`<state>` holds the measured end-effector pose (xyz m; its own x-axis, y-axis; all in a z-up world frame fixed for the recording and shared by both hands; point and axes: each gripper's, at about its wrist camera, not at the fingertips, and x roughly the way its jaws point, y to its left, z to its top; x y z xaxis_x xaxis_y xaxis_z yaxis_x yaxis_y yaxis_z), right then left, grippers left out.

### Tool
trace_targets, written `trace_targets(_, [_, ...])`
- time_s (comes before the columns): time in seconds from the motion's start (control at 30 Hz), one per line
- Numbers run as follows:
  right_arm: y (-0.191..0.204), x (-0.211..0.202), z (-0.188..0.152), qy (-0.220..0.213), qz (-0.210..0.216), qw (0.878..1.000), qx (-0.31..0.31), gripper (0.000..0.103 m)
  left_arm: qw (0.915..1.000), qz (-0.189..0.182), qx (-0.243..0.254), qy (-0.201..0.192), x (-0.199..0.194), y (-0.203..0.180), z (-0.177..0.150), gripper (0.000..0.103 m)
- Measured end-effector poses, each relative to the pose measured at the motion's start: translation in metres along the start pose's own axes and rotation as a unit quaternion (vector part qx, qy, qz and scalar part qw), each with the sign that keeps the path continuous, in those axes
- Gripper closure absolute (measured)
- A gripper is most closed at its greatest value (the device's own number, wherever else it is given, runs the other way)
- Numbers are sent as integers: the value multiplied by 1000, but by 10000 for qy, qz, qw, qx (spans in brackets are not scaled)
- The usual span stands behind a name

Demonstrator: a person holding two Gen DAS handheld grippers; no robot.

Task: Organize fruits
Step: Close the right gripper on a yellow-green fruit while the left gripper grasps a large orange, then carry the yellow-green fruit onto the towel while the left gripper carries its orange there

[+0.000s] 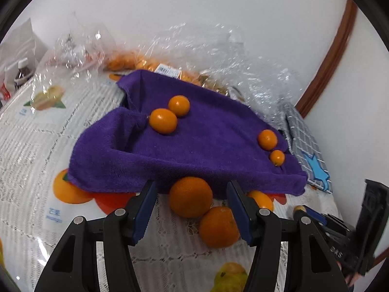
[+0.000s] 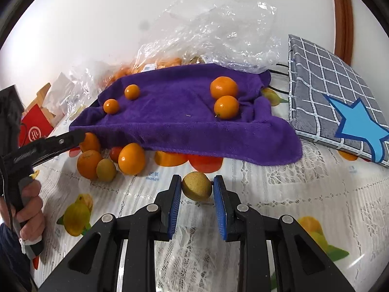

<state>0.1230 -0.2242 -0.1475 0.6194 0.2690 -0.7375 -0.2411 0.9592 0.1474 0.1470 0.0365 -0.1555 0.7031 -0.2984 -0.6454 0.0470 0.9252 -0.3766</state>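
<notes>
A purple towel lies on the fruit-print tablecloth with several small oranges on it. At its near edge sit two bigger oranges. My left gripper is open, and the first of these lies between its fingertips with a gap on each side. My right gripper is shut on a yellow-green fruit just above the cloth. In the right wrist view a hand holds the left gripper beside a cluster of oranges and a greenish fruit.
Crumpled clear plastic bags holding more oranges lie behind the towel against the white wall. A grey checked pad with a blue star lies to the right. Bottles and a red box stand at the far left.
</notes>
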Motion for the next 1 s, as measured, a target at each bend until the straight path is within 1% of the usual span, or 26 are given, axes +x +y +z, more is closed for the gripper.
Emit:
trace_targets(0.03, [1, 0, 0, -6, -3, 10000, -12, 76, 9999, 68, -8, 90, 5, -1, 0, 47])
trace_targets(0.1, [2, 2, 1, 34, 9, 10000, -16, 76, 9998, 167, 8, 147, 7, -2, -1, 48])
trace_targets(0.17, [1, 4, 1, 85, 32, 10000, 14, 76, 9999, 120, 38, 93, 5, -3, -3, 50])
trace_targets(0.23, [0, 4, 1, 83, 52, 9999, 42, 76, 9998, 109, 73, 140, 5, -4, -5, 60])
trace_targets(0.27, [0, 4, 1, 84, 47, 9999, 40, 76, 9997, 131, 85, 187, 7, -5, -5, 63])
trace_targets(0.3, [1, 5, 1, 81, 31, 10000, 24, 76, 9996, 178, 90, 197, 8, -5, -5, 65])
trace_targets(0.4, [3, 4, 1, 68, 7, 10000, -15, 76, 9998, 99, 4, 173, 4, -1, -5, 65])
trace_targets(0.53, [3, 4, 1, 61, 17, 10000, -12, 76, 9998, 89, -154, -65, -8, 5, -6, 65])
trace_targets(0.63, [1, 3, 1, 41, 20, 10000, 9, 76, 9994, 151, -227, -220, -16, 8, -8, 65])
trace_targets(0.87, [1, 1, 1, -14, 3, 10000, 14, 76, 9972, 321, -203, -637, -32, 8, -9, 65])
trace_targets(1.0, [2, -2, 1, -69, -4, 10000, -14, 76, 9960, 376, -167, -789, -38, 5, -9, 65])
